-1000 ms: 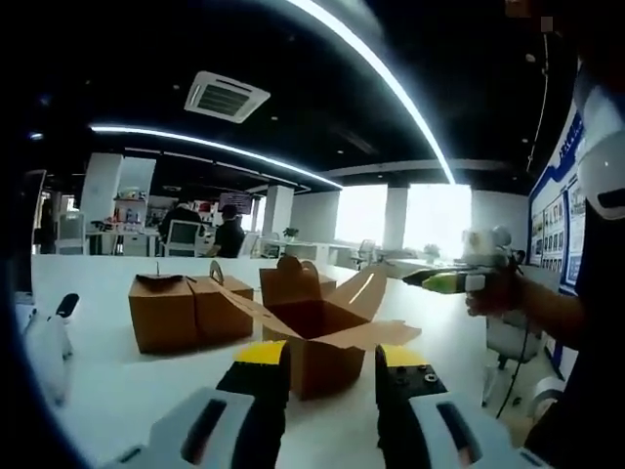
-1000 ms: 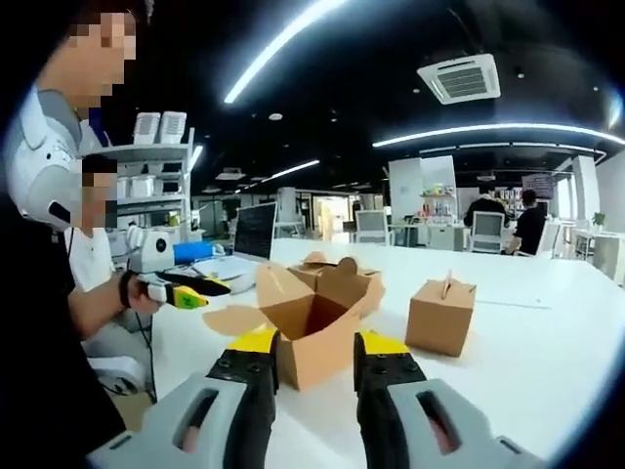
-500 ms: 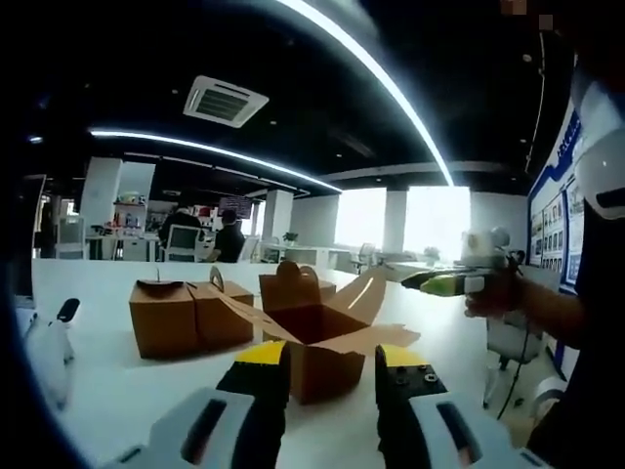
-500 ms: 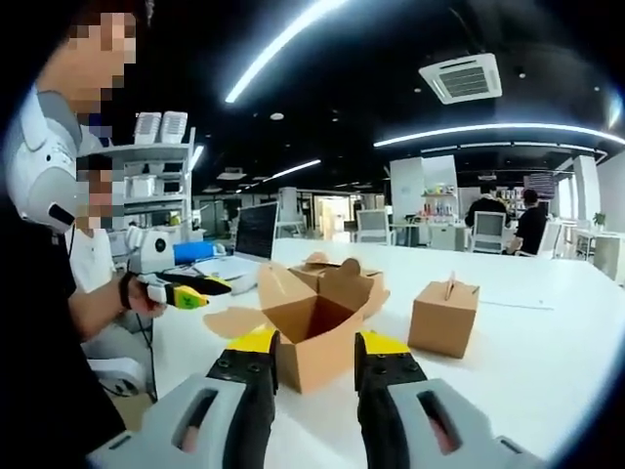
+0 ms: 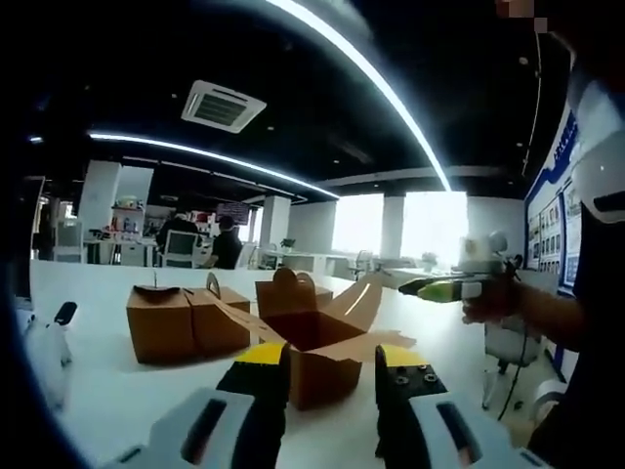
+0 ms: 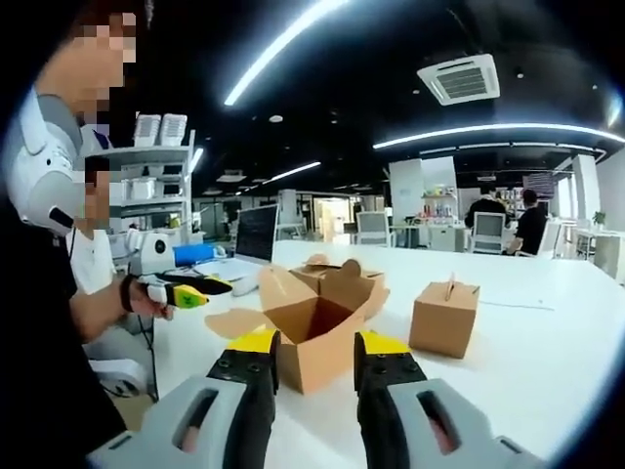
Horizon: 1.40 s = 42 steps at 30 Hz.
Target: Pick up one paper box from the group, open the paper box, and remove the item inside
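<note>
An open brown paper box (image 5: 327, 376) (image 6: 314, 362) stands on the white table (image 5: 117, 391), flaps spread. Its inside is in shadow and I cannot make out any item. The box lies a little ahead of my left gripper (image 5: 332, 360), which is open, and I see it through the gap. My right gripper (image 6: 316, 342) is also open and points at the same box from the other side. Each gripper appears side-on in the other's view, right gripper (image 5: 415, 284) and left gripper (image 6: 210, 288), both off the box near a flap. Closed boxes (image 5: 161, 322) (image 5: 220, 313) (image 6: 444, 318) stand beside it.
Another box with a tab handle (image 5: 288, 291) (image 6: 332, 269) stands right behind the open one. A white object with a dark tip (image 5: 49, 342) lies at the table's left edge. A monitor (image 6: 256, 230) and shelves (image 6: 146, 166) are behind. A second person (image 6: 93, 259) stands nearby.
Both views have drifted slightly, so the camera moved. The boxes keep their places on the table and the jaws keep the same gap.
</note>
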Tool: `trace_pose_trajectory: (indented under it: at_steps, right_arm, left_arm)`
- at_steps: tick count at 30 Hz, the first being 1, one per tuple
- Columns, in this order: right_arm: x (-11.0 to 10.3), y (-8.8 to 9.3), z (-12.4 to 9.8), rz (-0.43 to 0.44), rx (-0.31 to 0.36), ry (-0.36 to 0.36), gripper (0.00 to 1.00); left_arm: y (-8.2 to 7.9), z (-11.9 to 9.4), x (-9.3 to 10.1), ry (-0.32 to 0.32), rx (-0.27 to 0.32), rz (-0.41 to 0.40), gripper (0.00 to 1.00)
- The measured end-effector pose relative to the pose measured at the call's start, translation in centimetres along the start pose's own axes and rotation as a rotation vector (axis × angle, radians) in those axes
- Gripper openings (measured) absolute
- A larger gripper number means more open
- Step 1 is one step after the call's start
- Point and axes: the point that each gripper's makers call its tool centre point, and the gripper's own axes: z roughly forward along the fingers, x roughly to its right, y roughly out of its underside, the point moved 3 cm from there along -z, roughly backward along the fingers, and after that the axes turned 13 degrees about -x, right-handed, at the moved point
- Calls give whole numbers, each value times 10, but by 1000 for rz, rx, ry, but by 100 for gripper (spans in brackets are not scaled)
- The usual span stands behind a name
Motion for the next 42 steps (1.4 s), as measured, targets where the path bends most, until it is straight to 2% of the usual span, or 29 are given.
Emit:
trace_pose_trajectory:
  at_steps: [5, 12, 18, 23, 26, 29, 38, 42]
  right_arm:
    - [-8, 1, 2, -39, -16, -11, 31]
    - [2, 4, -2, 19, -4, 26, 30]
    - [3, 6, 0, 39, -28, 18, 28]
    - [3, 6, 0, 40, -25, 15, 28]
    - [3, 6, -1, 39, -17, 18, 28]
    - [-1, 12, 4, 37, -77, -7, 28]
    - [0, 7, 3, 64, -36, -8, 28]
    - [-1, 7, 1, 45, -24, 3, 29]
  left_arm:
    - [-1, 0, -1, -3, 11, 2, 36]
    - [-6, 2, -3, -9, 9, 23, 36]
    - [-5, 2, -3, -6, 27, 8, 36]
    - [-6, 0, -8, -44, 34, 14, 32]
    - [-6, -1, -11, -61, 19, 30, 29]
    - [-10, -2, -10, -60, 40, 23, 30]
    - [-4, -1, -6, -47, 19, 20, 31]
    - [-4, -2, -8, -48, 17, 19, 32]
